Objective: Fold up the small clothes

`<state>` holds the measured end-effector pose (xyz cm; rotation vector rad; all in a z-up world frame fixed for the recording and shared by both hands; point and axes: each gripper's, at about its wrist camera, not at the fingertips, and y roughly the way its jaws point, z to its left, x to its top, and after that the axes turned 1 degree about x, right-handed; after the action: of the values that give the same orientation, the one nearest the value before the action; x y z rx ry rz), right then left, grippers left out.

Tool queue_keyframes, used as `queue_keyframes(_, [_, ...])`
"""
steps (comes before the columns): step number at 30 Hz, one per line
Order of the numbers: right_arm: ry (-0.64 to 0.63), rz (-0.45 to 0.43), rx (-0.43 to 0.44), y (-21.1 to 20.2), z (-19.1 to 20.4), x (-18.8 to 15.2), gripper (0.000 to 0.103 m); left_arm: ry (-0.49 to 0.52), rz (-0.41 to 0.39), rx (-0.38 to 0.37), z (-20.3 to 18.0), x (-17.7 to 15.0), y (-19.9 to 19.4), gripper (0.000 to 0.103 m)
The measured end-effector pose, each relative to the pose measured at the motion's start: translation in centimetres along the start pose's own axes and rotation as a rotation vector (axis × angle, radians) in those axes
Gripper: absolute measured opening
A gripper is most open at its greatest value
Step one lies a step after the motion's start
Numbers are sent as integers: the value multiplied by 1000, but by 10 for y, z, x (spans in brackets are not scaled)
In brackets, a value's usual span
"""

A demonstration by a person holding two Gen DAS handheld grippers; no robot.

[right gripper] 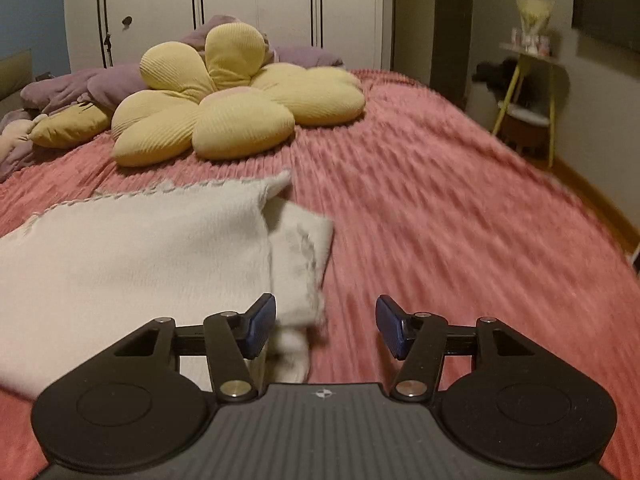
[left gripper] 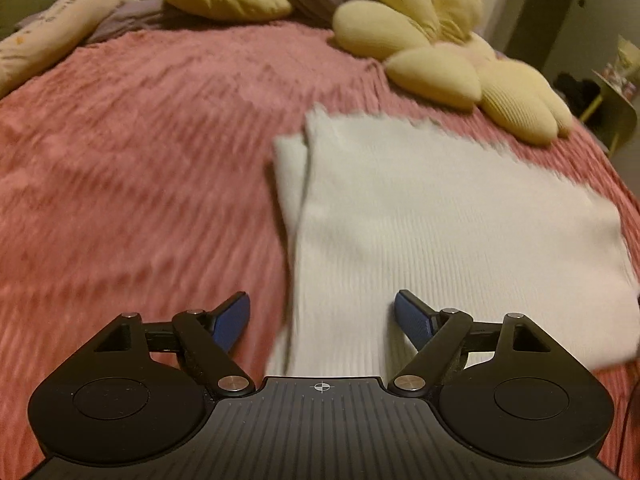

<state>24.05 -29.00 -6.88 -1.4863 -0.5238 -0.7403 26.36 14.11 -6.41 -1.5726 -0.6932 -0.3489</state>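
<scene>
A white ribbed knit garment (left gripper: 440, 220) lies folded flat on the pink bedspread (left gripper: 140, 160), with a narrower layer sticking out along its left side. My left gripper (left gripper: 322, 312) hovers over its near left part, jaws wide open with nothing pinched, and the cloth lies beneath them. In the right wrist view the same garment (right gripper: 140, 248) fills the lower left, a folded flap showing at its right edge. My right gripper (right gripper: 326, 320) stands open just past that edge over the bedspread (right gripper: 440, 200). Its left finger (right gripper: 260, 328) is close to the flap, and nothing is held.
A yellow flower-shaped pillow (left gripper: 440, 60) (right gripper: 224, 112) lies just beyond the garment. Purple bedding (right gripper: 80, 84) and a long cream pillow (left gripper: 48, 28) are heaped at the bed's far end. A white wardrobe (right gripper: 240, 0) stands behind, and a small side table (right gripper: 528, 80) stands off the bed's right edge.
</scene>
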Motion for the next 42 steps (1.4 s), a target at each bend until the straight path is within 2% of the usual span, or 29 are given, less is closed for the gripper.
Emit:
queue_keyframes(6, [72,74,103,-15,-5,-17,56,-47,18,-16,-3,-11,-2,86])
queue_keyframes(12, [31,69,108,-20,8,-18,56,-51,23,-11,-5,-12,-1,86])
queue_keyframes(16, [28,92,126,-12,12,-16,50,-54,25,-13,-4,-11,-1,86])
queue_keyframes(17, [29,103,129,-10,13,-17,45,-53,24,-13,-4,-11,-1,86])
queue_keyframes(20, [37,117,138,-4,13,-21,38,-52,20,-15,-3,-12,-1,84])
queue_keyframes(24, [12,119,148,-2,16,-21,29,-43,7,-25,-5,-12,-2,75])
queue_keyframes(26, [-4,117,157,-3,18,-19,18,-34,4,-27,-7,-13,-3,66])
queue_keyframes(29, [-8,109,163,-4,19,-16,12,-23,-6,-42,-7,-12,-5,56])
queue_keyframes(31, [7,100,166,-6,15,-17,10,-12,-19,-34,-5,-12,-8,41])
queue_keyframes(33, [10,81,140,-10,13,-20,10,-13,-32,-41,0,-12,-11,34])
queue_keyframes(35, [-9,76,97,-10,12,-24,10,-22,-27,-51,5,-12,-11,34])
queue_keyframes(37, [-19,99,80,-6,12,-28,11,-53,-18,-60,11,-11,-10,50])
queue_keyframes(39, [-37,97,60,-7,15,-25,18,-100,-10,-89,19,-11,-8,54])
queue_keyframes(40, [-35,88,53,-10,16,-23,24,-133,-2,-116,24,-10,-6,60])
queue_keyframes(42, [-24,66,52,-17,17,-20,25,-178,16,-147,29,-8,-1,69])
